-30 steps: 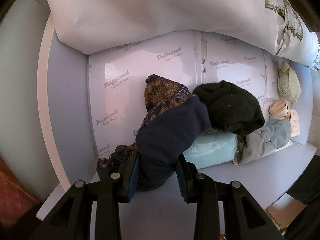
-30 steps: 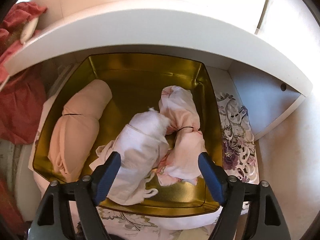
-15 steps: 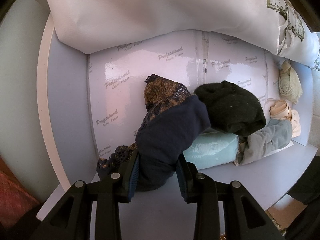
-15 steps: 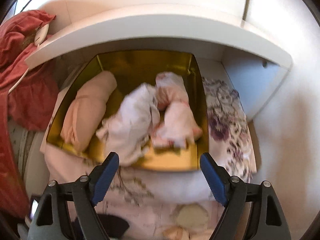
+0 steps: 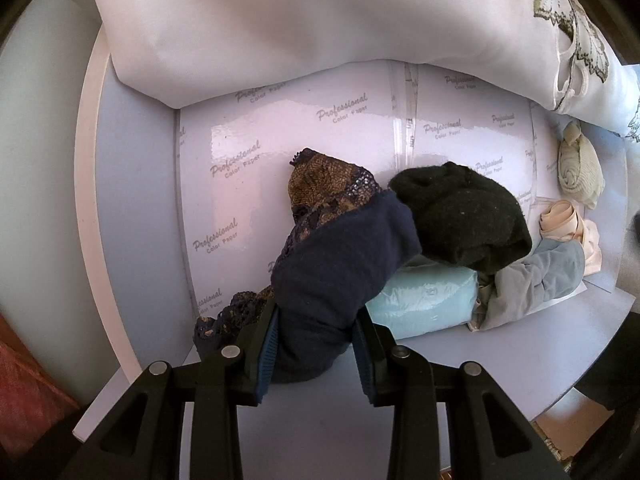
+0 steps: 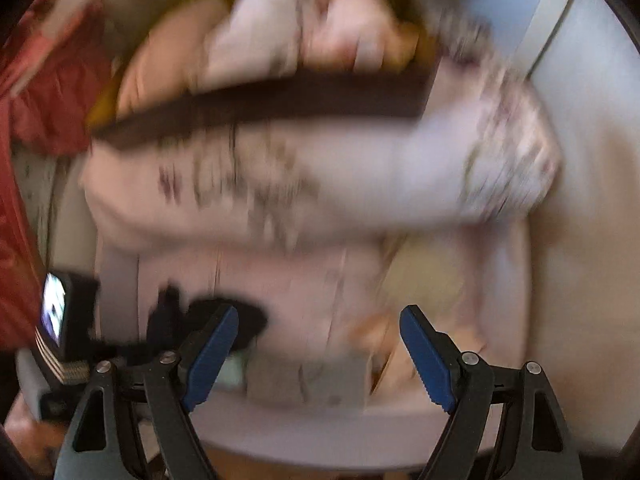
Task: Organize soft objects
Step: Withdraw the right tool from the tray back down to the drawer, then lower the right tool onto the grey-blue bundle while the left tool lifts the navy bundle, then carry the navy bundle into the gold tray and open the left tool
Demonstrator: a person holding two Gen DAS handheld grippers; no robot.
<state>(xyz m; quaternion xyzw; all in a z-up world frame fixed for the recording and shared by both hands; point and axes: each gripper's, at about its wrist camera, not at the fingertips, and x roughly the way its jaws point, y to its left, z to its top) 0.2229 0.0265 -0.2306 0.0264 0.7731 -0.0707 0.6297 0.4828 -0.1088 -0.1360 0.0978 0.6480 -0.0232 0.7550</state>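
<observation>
My left gripper (image 5: 314,330) is shut on a navy cloth bundle with brown lace trim (image 5: 340,264), held low over the lilac shelf (image 5: 132,200). A black knit bundle (image 5: 464,216) lies on a pale teal roll (image 5: 424,300), with a grey-blue cloth (image 5: 536,280) beside them. My right gripper (image 6: 318,350) is open and empty; its view is motion-blurred. The gold tray (image 6: 408,40) with pink and white rolled cloths (image 6: 256,36) shows at the top of the right wrist view.
A white embroidered cloth (image 5: 320,20) hangs over the shelf's back. A cream roll (image 5: 580,168) and a peach roll (image 5: 564,220) sit at the right. In the right wrist view a red fabric (image 6: 48,88) is at the left.
My right gripper has pulled back and down from the gold tray, leaving the white cloth in it, and is moving fast. My left gripper has not moved.
</observation>
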